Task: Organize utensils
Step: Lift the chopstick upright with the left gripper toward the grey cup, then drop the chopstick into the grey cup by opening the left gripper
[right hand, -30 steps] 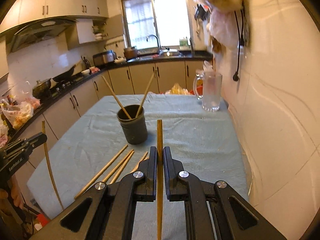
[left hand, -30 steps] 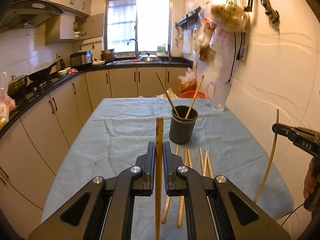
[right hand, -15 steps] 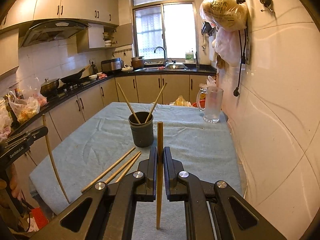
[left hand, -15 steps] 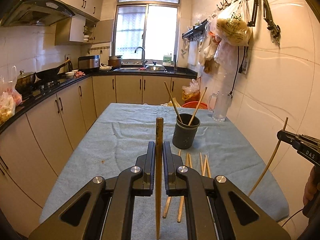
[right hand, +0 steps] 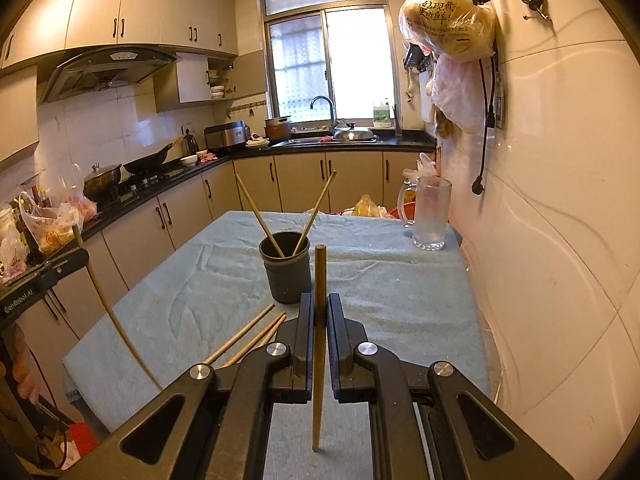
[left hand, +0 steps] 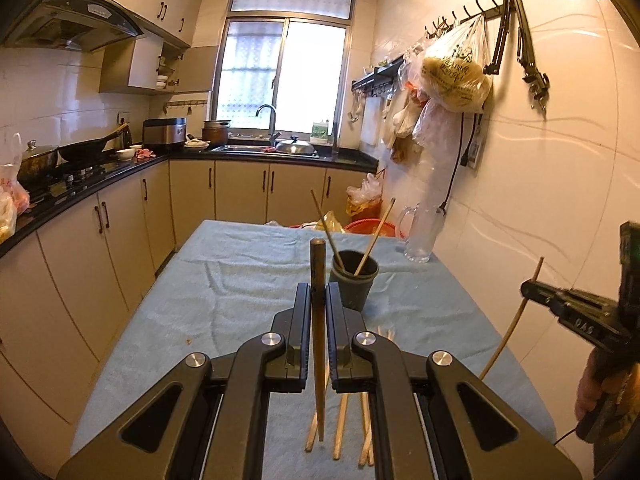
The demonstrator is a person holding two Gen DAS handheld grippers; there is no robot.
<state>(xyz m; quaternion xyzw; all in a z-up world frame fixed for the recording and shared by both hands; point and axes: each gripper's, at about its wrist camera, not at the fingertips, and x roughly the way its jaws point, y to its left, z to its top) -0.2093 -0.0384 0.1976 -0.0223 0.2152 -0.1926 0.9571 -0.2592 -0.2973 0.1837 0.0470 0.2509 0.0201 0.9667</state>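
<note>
A dark grey holder cup [left hand: 354, 284] [right hand: 285, 272] stands mid-table with two chopsticks leaning in it. My left gripper [left hand: 318, 300] is shut on an upright wooden chopstick [left hand: 318, 336], held above the table's near end. My right gripper [right hand: 319, 312] is shut on another upright chopstick [right hand: 319, 344], right of the cup. Several loose chopsticks [left hand: 340, 428] [right hand: 244, 340] lie on the cloth near the front edge. Each gripper also shows in the other's view, the right [left hand: 532, 292] and the left [right hand: 82, 256].
The table [right hand: 400, 288] is covered with a light blue cloth. A glass mug [right hand: 430, 216] stands at its far right corner by the tiled wall. Counters and cabinets run along the left. Bags hang from wall hooks [left hand: 456, 76].
Both grippers have risen and pulled back from the table, each still holding its chopstick; the cup and loose chopsticks now look farther away and lower.
</note>
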